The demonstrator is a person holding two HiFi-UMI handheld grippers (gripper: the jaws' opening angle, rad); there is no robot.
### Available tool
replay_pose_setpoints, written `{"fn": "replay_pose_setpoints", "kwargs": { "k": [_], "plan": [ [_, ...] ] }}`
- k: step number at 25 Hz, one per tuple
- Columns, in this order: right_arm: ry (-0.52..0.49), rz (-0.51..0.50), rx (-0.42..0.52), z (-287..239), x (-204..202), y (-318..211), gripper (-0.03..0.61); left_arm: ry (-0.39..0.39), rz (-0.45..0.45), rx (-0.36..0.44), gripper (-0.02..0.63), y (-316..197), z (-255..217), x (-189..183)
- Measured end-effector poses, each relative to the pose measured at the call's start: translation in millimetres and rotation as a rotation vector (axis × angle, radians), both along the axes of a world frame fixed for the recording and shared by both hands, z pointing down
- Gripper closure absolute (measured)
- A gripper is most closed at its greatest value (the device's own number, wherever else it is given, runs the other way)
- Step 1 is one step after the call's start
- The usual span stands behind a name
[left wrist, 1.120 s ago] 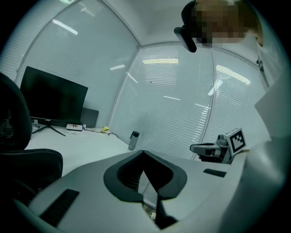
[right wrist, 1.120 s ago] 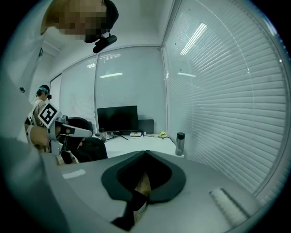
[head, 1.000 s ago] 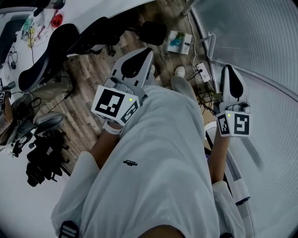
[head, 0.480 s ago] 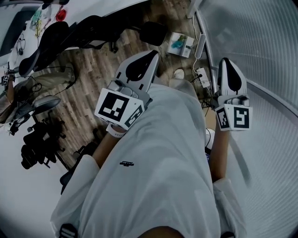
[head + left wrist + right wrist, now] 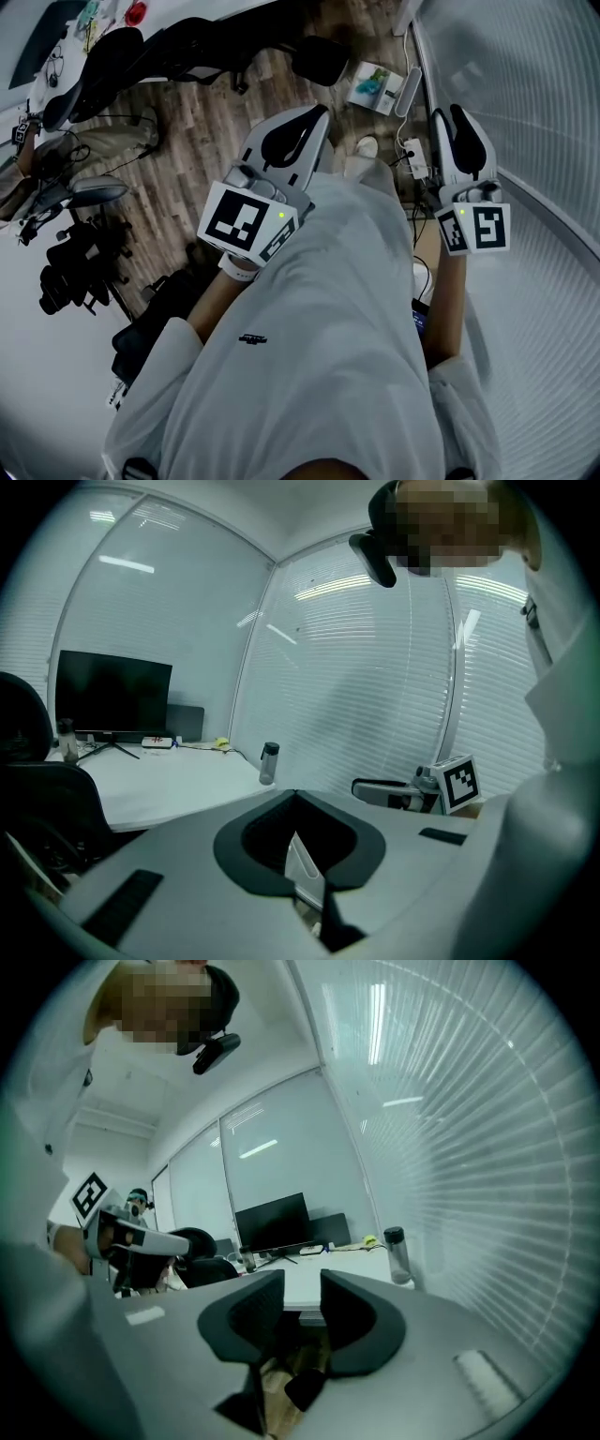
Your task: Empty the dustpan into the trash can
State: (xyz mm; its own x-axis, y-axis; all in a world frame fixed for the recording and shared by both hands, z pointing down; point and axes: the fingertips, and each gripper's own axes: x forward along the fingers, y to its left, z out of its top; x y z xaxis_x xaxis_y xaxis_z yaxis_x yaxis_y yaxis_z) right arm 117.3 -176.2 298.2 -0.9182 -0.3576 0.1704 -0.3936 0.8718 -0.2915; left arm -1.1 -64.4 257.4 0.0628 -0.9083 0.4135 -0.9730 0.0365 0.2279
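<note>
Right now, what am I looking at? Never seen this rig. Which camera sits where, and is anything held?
No robot: a person in a white shirt holds a two-jaw gripper in each hand. The head view looks steeply down from the person's head onto a wooden floor; the other two cameras ride on the grippers and look along their jaws. The left gripper is shut, nothing visibly held. The right gripper has just been opening its jaws; they stand apart with nothing between. Ahead is a white desk with a monitor and a bottle. No dustpan or trash can is clearly in view.
</note>
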Motion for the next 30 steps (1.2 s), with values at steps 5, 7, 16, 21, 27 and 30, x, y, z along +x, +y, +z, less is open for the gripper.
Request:
{"fn": "replay_pose_setpoints", "kwargs": {
  "k": [5,7,16,21,27,30],
  "plan": [
    [-0.030,-0.004,-0.036,13.7,-7.5,-6.6,0.328,0.004,-0.010,-0.018,0.607,-2.3,10.3,-0.8],
    [-0.008,-0.025,-0.013,22.7,-13.5,-4.5,0.321,0.009,-0.018,-0.027,0.607,-2.1,17.1,-3.4],
    [0.127,0.011,0.034,69.8,-25.8,-18.1,0.445,0.018,-0.021,-0.073,0.607,-3.6,39.8,-11.5],
    [0.186,0.014,0.024,96.4,-34.0,-20.5,0.376,0.038,-0.035,-0.106,0.607,1.1,60.0,-18.1],
    [0.227,0.014,-0.011,129.5,-36.0,-23.0,0.331,0.065,-0.029,-0.140,0.607,-2.2,90.0,-12.6],
    [0.249,0.027,-0.032,145.3,-40.2,-24.2,0.321,0.073,-0.026,-0.147,0.607,-6.0,103.0,-15.1]
  ]
}}
